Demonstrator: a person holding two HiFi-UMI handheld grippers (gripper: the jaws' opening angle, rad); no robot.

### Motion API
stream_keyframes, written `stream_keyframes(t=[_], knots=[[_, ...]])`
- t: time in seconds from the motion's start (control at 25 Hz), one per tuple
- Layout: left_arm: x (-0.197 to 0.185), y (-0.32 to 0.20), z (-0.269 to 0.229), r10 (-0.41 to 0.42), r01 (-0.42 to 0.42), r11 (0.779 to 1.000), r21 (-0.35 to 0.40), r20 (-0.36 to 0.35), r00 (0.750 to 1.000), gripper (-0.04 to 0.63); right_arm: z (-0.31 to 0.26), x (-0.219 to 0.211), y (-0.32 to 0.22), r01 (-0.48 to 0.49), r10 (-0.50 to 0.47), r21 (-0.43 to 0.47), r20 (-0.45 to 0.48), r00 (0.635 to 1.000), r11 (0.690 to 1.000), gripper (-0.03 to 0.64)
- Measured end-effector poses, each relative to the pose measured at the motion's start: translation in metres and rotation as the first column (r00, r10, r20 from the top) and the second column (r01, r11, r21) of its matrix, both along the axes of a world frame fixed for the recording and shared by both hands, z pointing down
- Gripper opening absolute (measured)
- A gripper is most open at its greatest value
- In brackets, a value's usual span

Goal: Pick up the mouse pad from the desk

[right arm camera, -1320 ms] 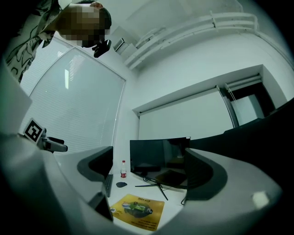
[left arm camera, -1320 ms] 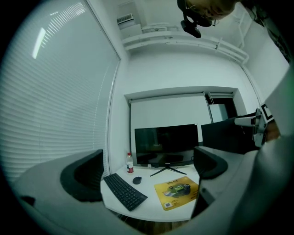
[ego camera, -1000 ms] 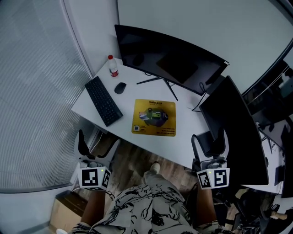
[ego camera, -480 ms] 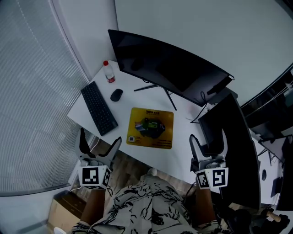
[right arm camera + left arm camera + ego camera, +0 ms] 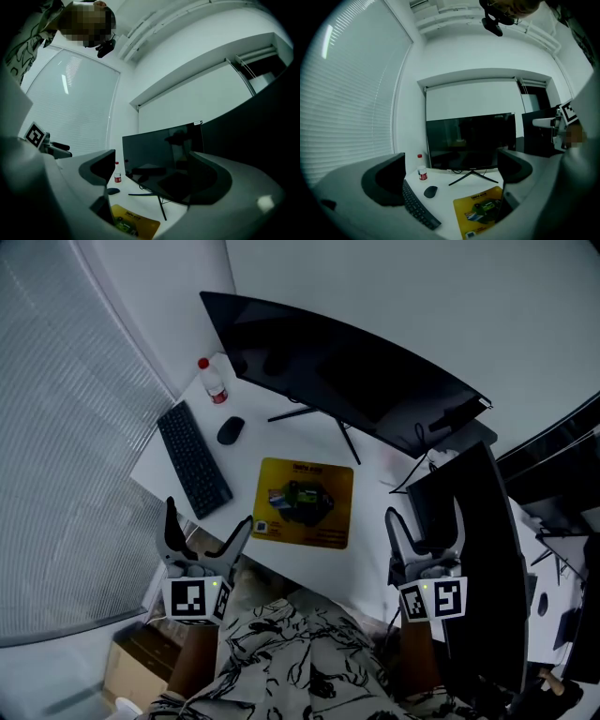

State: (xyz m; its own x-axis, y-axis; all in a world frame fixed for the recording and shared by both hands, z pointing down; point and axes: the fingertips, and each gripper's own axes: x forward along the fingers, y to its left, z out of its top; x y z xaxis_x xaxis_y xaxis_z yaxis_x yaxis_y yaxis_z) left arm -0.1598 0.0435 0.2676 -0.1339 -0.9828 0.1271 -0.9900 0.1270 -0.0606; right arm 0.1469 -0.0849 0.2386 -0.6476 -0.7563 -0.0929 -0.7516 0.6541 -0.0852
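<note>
The left gripper and right gripper, jaws spread wide and empty, have moved nearer the mouse pad.

The head view looks steeply down over the desk, with the left gripper and right gripper at its near edge. Each gripper view faces forward along its own jaws from well back. All three views share the pad, mouse, bottle and monitor, which lie ahead of both grippers.
</note>
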Motion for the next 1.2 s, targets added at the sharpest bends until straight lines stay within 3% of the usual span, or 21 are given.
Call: stream_keyframes(t=[0.32,0.56,0.68,0.88,1.2], knots=[[-0.005,-0.059,0.018,0.119,-0.119,0.993,-0.003,-0.033,0.992,0.601,0.018,0.004,-0.012,-0.117,0.115,-0.034,-0.038,0.993,0.993,0.479],[-0.019,-0.106,0.026,0.248,-0.248,0.968,-0.024,-0.02,0.969,0.601,0.021,0.006,-0.018,-0.259,0.256,-0.037,-0.067,0.964,0.965,0.477],[-0.019,-0.129,0.035,0.32,-0.321,0.945,-0.064,-0.027,0.947,0.601,0.027,0.005,-0.022,-0.319,0.314,-0.057,-0.078,0.946,0.946,0.477],[-0.017,-0.154,0.061,0.438,-0.447,0.885,-0.126,-0.095,0.894,0.601,0.046,-0.004,-0.021,-0.399,0.391,-0.105,-0.095,0.916,0.911,0.477],[-0.018,-0.181,0.107,0.547,-0.563,0.796,-0.222,-0.136,0.826,0.601,0.084,-0.02,-0.023,-0.472,0.448,-0.173,-0.16,0.88,0.865,0.477]])
